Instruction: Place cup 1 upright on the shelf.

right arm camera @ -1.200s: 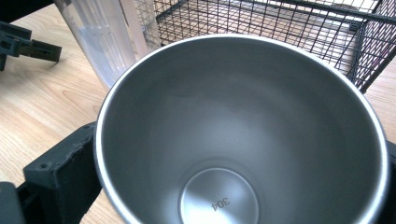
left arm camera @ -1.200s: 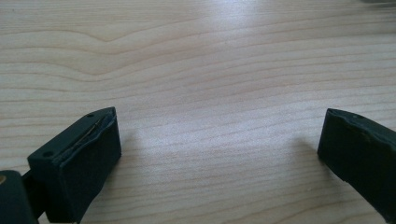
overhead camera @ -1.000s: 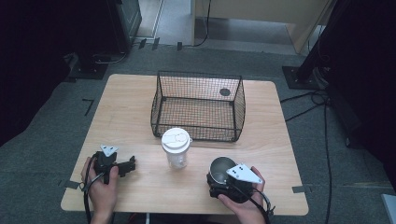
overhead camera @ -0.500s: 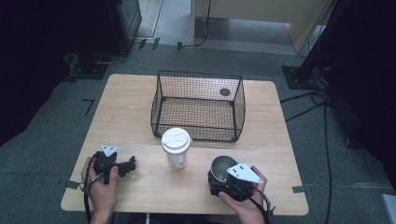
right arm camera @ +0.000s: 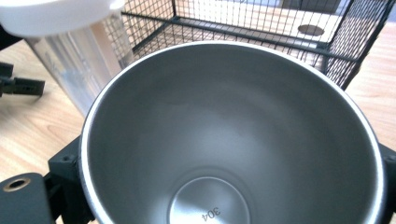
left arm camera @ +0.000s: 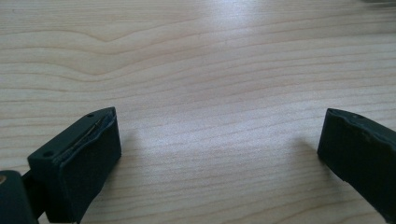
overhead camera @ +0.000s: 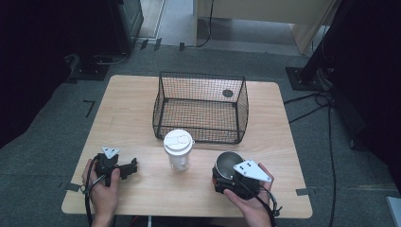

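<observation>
A steel cup stands near the front right of the wooden table, and my right gripper is shut on it, a jaw on each side. Its jaws have just been closing with the cup between them. In the right gripper view I look down into the empty cup from close up, past my right gripper. My left gripper lies at the front left, open, pointing right. In the left gripper view its pads stand wide apart over bare wood, with nothing in my left gripper.
A clear plastic cup with a white lid stands between the two grippers, close to the steel cup's left. Behind it a black wire basket sits open and empty; its mesh is just beyond the steel cup.
</observation>
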The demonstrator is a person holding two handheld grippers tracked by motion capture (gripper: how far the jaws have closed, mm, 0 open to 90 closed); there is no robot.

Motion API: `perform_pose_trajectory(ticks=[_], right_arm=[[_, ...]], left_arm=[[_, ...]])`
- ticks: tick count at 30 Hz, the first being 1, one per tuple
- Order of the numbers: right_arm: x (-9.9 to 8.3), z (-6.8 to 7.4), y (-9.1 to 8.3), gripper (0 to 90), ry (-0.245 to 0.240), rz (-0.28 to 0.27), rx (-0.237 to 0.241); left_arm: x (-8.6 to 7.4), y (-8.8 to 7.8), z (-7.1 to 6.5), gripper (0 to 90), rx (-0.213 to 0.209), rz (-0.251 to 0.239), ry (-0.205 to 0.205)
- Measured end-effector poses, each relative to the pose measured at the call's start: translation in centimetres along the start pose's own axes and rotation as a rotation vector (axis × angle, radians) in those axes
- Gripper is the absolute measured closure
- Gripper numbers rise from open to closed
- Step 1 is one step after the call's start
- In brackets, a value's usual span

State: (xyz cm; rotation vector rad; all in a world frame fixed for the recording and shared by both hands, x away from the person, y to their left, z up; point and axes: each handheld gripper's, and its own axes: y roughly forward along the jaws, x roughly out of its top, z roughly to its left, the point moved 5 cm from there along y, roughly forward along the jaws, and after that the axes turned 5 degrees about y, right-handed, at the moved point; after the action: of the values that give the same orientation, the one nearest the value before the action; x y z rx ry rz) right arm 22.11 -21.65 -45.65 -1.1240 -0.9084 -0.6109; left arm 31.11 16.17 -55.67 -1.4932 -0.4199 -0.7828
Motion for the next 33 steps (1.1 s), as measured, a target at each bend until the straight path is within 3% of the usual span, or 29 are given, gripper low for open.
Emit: perform_pose_trajectory(ticks=[20,26,30,33], right_arm=[[4.7,-0.3,-0.3,7.2,-0.034,-0.096,-0.051],[5.7,-0.7,-0.2,7.2,-0.044,-0.153,-0.074],[6.1,-0.9,-0.1,7.1,-0.031,-0.228,-0.074],[6.4,-1.0,0.0,7.1,-0.021,-0.243,-0.071]], left_arm=[[0.0,0.0,0.0,0.0,0.001,0.001,0.001],[0.0,0.0,0.0,0.0,0.001,0.001,0.001],[0.0,0.0,0.0,0.0,0.001,0.001,0.001],[0.0,0.0,0.0,0.0,0.001,0.001,0.001]])
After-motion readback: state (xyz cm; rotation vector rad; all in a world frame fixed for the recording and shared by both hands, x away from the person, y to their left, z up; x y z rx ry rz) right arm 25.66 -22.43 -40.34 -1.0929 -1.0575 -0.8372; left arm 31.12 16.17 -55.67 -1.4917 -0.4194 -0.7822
